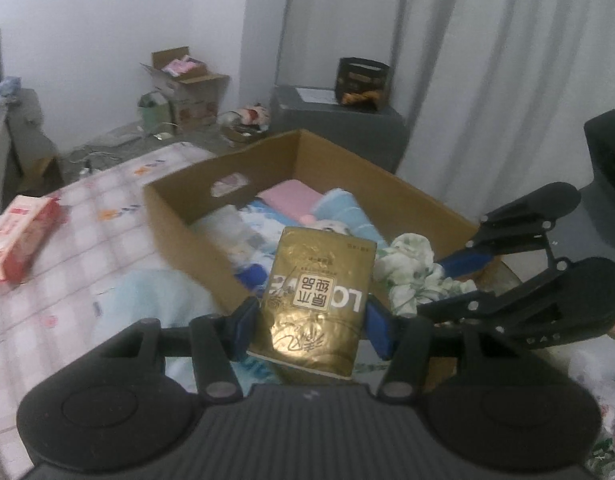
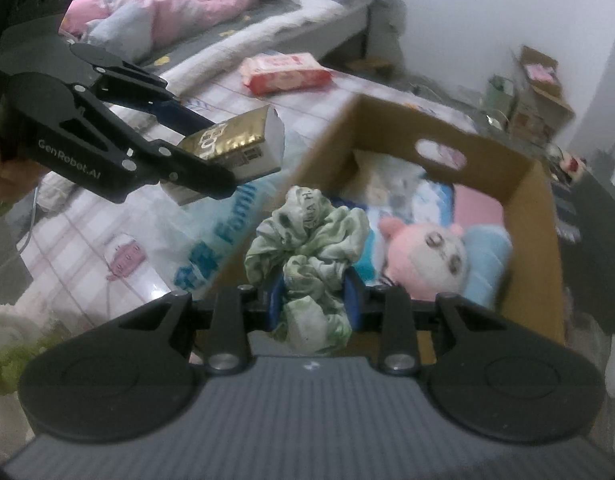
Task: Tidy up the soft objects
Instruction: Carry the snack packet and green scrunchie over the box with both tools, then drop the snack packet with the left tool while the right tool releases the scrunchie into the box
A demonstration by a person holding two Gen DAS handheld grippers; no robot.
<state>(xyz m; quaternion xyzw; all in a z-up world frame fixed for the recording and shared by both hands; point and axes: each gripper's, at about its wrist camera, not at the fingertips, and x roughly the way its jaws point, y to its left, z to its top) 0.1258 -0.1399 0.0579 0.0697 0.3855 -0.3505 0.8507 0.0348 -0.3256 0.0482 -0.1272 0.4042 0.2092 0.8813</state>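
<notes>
My left gripper [image 1: 311, 326] is shut on a gold tissue pack [image 1: 317, 300], its blue pads pressing both sides. The pack hangs over the near wall of an open cardboard box [image 1: 179, 216]. From the right wrist view the same gold tissue pack [image 2: 227, 142] sits in the left gripper [image 2: 211, 152] at the box's left side. My right gripper [image 2: 313, 300] is shut on a crumpled green-and-white cloth [image 2: 307, 240], held above the near rim of the cardboard box [image 2: 535, 208]. That cloth [image 1: 411, 268] and the right gripper [image 1: 463, 276] show at the box's right edge.
The box holds a pink plush toy [image 2: 423, 256], a pink folded cloth [image 1: 289, 196] and blue towels [image 1: 343, 210]. A red-and-white tissue pack [image 1: 17, 236] lies on the checked bedspread [image 1: 107, 220]. A plastic bag [image 2: 211, 236] lies beside the box. A bed with pink bedding [image 2: 167, 4] is behind.
</notes>
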